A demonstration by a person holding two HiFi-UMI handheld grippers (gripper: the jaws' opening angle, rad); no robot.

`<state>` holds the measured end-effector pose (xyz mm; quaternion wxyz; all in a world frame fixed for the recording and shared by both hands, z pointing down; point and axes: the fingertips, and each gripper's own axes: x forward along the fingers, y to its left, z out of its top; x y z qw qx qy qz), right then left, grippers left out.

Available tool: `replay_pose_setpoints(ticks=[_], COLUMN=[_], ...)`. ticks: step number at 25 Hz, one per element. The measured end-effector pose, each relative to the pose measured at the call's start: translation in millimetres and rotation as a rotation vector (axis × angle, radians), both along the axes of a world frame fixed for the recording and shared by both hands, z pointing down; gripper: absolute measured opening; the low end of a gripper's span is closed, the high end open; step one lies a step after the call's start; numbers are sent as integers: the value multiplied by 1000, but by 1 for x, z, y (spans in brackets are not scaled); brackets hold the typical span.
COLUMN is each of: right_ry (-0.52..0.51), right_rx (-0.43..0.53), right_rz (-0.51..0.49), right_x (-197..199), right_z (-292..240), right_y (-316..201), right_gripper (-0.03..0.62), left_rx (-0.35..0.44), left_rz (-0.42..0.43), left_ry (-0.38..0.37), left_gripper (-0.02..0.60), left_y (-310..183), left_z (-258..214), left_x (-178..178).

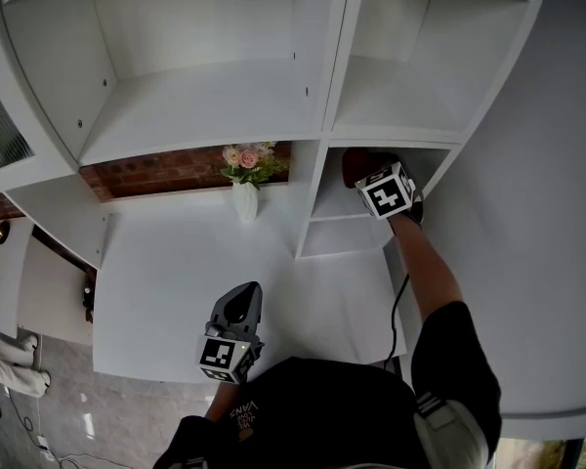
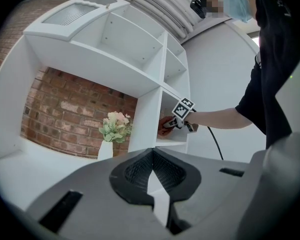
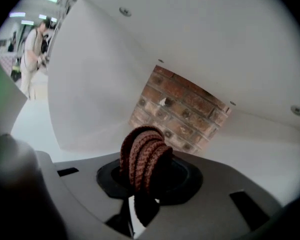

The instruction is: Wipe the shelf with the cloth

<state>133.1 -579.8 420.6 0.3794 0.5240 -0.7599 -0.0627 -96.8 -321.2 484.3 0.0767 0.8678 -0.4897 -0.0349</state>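
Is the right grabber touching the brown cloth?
Touching. The right gripper view shows the right gripper with its jaws shut on the brown knitted cloth, which bunches up between them.

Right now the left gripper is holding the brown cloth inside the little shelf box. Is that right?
No, it is the right gripper that is holding the brown cloth inside the little shelf box. The right gripper view shows its jaws shut on the cloth; the left gripper holds nothing.
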Motion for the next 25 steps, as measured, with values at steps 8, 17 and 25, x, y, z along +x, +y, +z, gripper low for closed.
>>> replay_pose_setpoints(ticks=[8, 17, 25], right_ry=[-368, -190, 68], right_rx=[-158, -190, -106], right_rz=[-134, -163, -87], right_x=[-58, -71, -16], right_z=[17, 44, 34], right_y=[28, 24, 17], right_gripper=[98, 98, 98], left_rx=[-5, -7, -13], left_rz=[9, -18, -5], left_ry=[-16, -15, -7], left_gripper=[7, 7, 6], left_y=[5, 7, 5], left_z=[0, 2, 5], left_x=[6, -1, 2])
